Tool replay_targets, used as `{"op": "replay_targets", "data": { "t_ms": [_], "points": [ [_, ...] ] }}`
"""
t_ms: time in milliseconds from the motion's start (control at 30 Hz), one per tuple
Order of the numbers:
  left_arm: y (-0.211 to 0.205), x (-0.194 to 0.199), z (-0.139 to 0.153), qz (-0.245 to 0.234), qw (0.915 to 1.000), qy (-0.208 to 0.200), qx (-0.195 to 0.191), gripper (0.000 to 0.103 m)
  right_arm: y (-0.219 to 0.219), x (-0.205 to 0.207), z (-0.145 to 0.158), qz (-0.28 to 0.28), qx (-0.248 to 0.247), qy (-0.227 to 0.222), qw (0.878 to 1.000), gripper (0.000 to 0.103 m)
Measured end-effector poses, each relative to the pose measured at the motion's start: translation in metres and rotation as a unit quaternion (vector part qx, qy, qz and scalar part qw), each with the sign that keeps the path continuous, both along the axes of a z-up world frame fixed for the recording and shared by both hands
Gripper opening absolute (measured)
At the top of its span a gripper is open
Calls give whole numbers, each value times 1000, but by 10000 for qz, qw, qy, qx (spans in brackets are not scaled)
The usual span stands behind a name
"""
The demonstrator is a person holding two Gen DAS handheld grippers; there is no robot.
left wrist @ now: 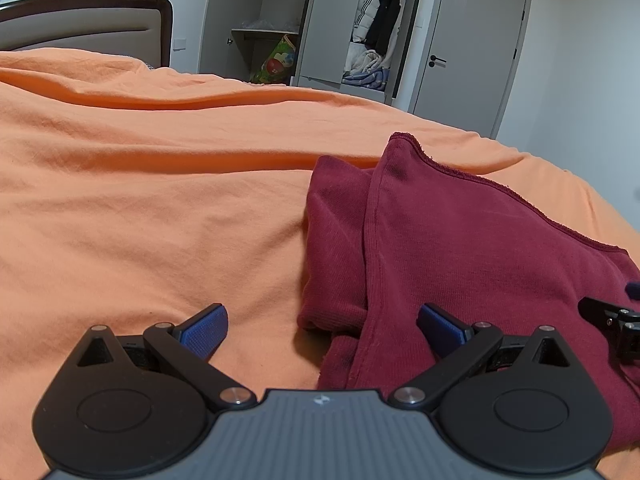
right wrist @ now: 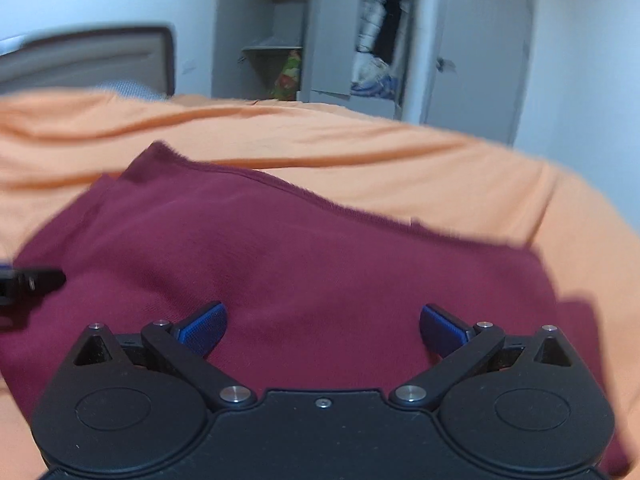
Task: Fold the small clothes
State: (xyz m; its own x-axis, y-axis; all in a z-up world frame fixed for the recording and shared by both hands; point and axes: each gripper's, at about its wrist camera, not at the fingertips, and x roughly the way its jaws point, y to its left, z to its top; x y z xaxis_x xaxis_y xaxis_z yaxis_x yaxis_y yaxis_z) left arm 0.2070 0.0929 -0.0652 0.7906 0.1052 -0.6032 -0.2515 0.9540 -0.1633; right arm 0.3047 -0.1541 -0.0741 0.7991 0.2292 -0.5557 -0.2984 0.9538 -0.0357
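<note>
A dark red garment lies folded on the orange bedsheet, with one layer doubled over another along its left side. My left gripper stands open at the garment's left edge, its right pad over the red cloth and its left pad over the sheet. The right wrist view is blurred; there the same garment fills the middle, and my right gripper stands open just above it with nothing between its fingers. Part of the right gripper shows at the right edge of the left wrist view.
A padded headboard stands at the far left. Beyond the bed is an open grey wardrobe with hanging clothes and piled laundry, and a shut grey door. Orange sheet stretches wide to the left of the garment.
</note>
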Motion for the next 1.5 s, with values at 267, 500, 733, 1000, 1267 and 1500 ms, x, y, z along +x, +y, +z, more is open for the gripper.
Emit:
{"op": "replay_targets", "data": {
  "t_ms": [267,500,733,1000,1267,1500],
  "points": [
    [-1,1,-2,7,10000,3,81,103,1,-7,-9,-59,86,-160,9998,102],
    [-1,1,-3,2,10000,-1,91,103,-2,-8,-10,-64,177,-165,9997,102],
    [-1,1,-3,0,10000,-5,90,103,-4,-8,-11,-62,211,-162,9996,102],
    [-1,1,-3,-2,10000,-5,89,103,-4,-8,-12,-54,271,-176,9995,102],
    [-3,4,17,96,9996,247,114,103,-6,-9,-13,-49,345,-182,9992,102],
    [-7,-2,39,185,9984,513,171,103,-6,-10,-13,-51,376,-178,9991,102]
  ]
}}
